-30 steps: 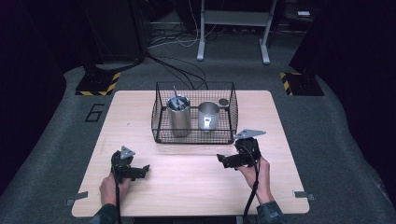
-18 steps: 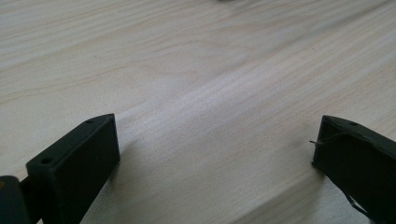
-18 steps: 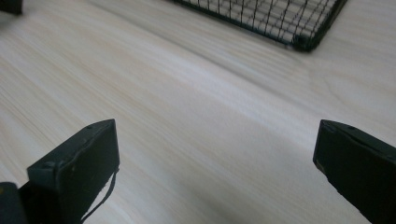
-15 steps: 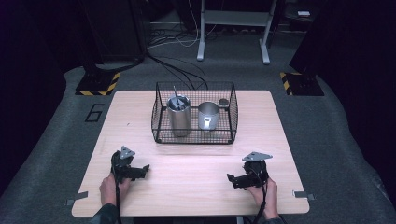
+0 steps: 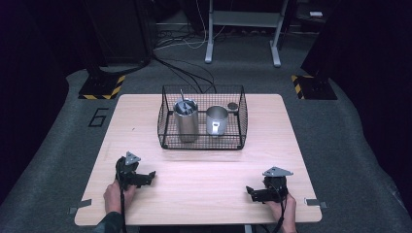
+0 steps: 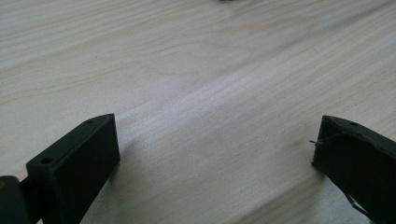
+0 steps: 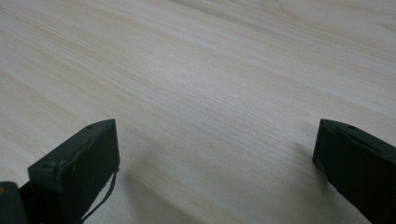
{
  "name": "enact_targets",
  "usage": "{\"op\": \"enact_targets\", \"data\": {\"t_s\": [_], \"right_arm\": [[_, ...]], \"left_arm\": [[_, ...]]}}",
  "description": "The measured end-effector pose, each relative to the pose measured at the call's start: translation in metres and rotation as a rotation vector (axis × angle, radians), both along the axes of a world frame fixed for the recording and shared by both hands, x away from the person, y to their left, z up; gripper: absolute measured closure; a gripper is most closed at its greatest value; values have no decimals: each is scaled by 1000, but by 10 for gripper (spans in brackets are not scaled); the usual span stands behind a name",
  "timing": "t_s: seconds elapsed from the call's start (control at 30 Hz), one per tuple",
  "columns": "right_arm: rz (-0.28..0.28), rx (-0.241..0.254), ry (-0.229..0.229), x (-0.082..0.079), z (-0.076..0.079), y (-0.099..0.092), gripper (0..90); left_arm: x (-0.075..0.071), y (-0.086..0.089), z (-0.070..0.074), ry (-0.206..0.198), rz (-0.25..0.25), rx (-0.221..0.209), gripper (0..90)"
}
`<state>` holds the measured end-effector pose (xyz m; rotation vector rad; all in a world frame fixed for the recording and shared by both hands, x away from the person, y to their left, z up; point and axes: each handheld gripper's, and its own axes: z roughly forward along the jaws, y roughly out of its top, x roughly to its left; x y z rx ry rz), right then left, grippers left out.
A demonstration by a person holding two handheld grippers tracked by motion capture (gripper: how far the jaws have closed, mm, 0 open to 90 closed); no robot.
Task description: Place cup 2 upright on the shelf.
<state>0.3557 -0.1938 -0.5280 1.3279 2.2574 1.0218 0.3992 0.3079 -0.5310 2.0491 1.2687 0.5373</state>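
Claws, left point(image 5: 149, 176) and right point(image 5: 250, 191), rest wide and empty on the pale wood table point(image 5: 204, 199); wire basket point(image 5: 202, 141) behind, grey carpet point(image 5: 340, 126) around.

L gripper point(image 6: 215, 154) jaws wide apart, low over bare wood table point(image 6: 196, 70)

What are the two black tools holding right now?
Nothing. The left tool and right tool both have their jaws wide open over the bare pale wooden table, with nothing between them.
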Motion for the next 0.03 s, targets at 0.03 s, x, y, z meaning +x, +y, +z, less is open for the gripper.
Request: {"op": "enact_targets", "data": {"t_s": [0.03], "right_arm": [[5, 8, -2, 0, 0, -1, 0]], "left_arm": [[0, 0, 0, -5, -1, -3, 2]]}}
